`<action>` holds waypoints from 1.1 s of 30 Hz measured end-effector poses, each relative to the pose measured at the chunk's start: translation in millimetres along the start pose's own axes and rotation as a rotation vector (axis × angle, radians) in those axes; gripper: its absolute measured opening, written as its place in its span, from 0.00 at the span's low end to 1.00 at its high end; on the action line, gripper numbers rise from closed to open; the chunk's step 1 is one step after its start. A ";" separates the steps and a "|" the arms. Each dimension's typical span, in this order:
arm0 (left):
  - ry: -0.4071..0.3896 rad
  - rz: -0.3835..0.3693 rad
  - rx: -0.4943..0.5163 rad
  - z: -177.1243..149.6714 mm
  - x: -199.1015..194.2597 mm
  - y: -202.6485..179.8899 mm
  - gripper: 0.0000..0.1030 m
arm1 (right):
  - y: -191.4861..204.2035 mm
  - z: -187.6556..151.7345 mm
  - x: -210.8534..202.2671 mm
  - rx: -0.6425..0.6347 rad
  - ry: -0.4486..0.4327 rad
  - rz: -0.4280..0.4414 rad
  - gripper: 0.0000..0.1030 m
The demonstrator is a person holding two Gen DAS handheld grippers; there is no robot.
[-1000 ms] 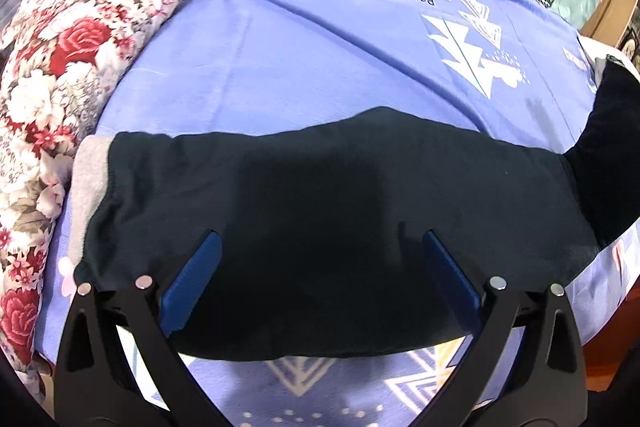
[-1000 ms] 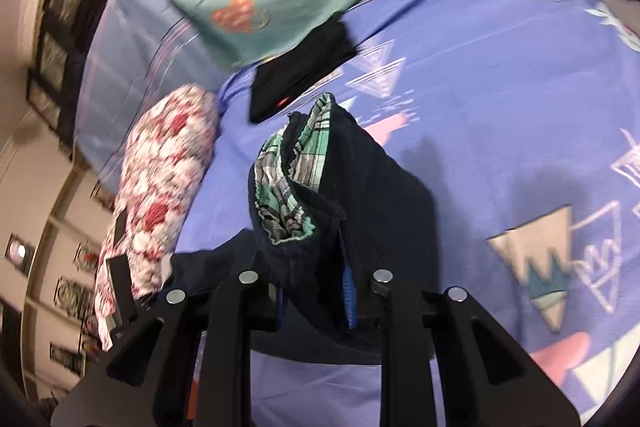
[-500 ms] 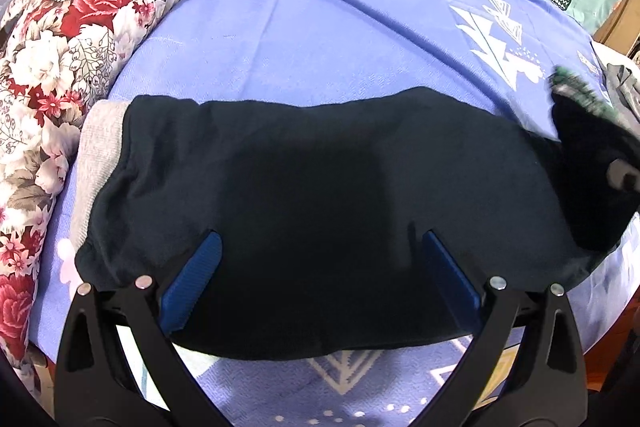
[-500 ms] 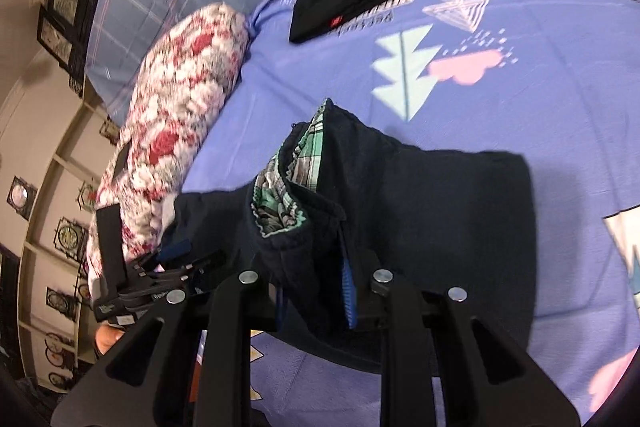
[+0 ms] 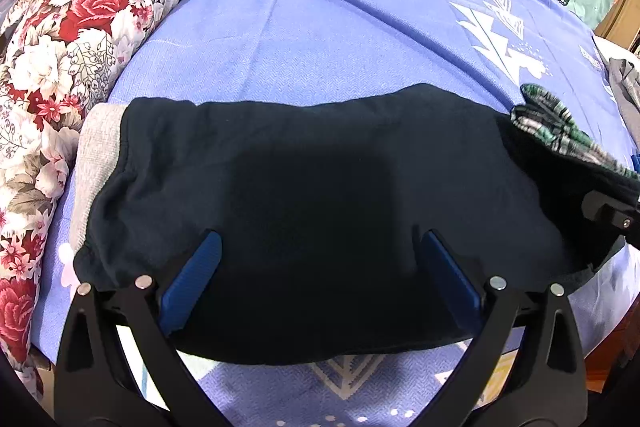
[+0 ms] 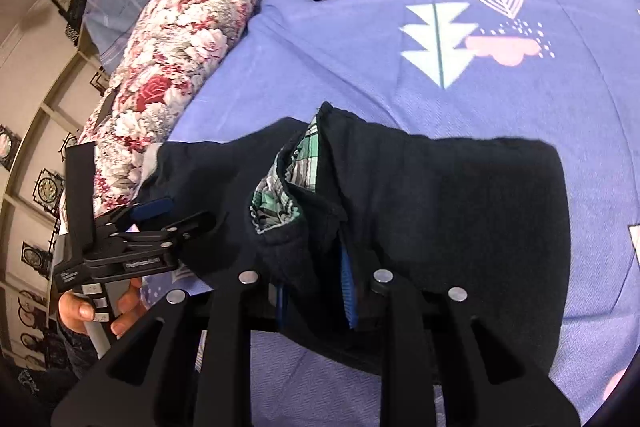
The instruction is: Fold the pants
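Two grippers at work: the right gripper (image 6: 314, 291), pinching the pants (image 5: 320, 227) by their plaid-lined end, has carried it leftward over the spread cloth on the bed (image 5: 320, 39), while the left gripper (image 5: 316, 275), jaws spread, hovers at 6 o'clock, so the fold is nearly closed.

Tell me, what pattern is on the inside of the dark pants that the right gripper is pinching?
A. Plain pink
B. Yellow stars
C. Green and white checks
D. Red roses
C: where the right gripper lifts the pants, the lining shows green, white and grey checks.
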State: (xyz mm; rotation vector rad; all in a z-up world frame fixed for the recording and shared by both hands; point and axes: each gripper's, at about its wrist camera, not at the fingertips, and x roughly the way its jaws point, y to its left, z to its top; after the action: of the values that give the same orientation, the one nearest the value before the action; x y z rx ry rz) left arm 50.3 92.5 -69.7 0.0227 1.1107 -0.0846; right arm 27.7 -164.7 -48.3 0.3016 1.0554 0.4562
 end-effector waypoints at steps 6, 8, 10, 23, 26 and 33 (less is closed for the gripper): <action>0.001 -0.002 -0.004 -0.4 -0.3 0.2 0.98 | 5.3 -1.2 19.5 -0.015 0.036 -0.026 0.21; 0.002 -0.004 -0.001 -0.6 -0.5 0.1 0.98 | 7.9 -1.7 22.5 -0.030 0.041 -0.034 0.24; 0.005 -0.002 -0.001 -0.6 -0.2 -0.4 0.98 | 8.6 -2.0 31.5 -0.033 0.088 -0.021 0.31; -0.036 -0.058 -0.024 10.4 -22.4 -2.1 0.98 | -30.9 17.3 -53.3 0.018 -0.117 0.010 0.50; -0.052 -0.085 0.009 17.8 -28.7 -17.0 0.98 | -70.3 24.5 -52.2 0.089 -0.130 -0.099 0.22; -0.009 -0.126 0.074 27.2 -22.1 -57.5 0.98 | -120.2 26.2 -13.5 0.179 -0.061 -0.201 0.13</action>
State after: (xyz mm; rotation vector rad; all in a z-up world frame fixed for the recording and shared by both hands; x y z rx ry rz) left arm 60.3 34.9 -36.4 0.0186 1.0990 -0.2379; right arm 71.1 -276.2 -79.8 0.3619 1.0569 0.1709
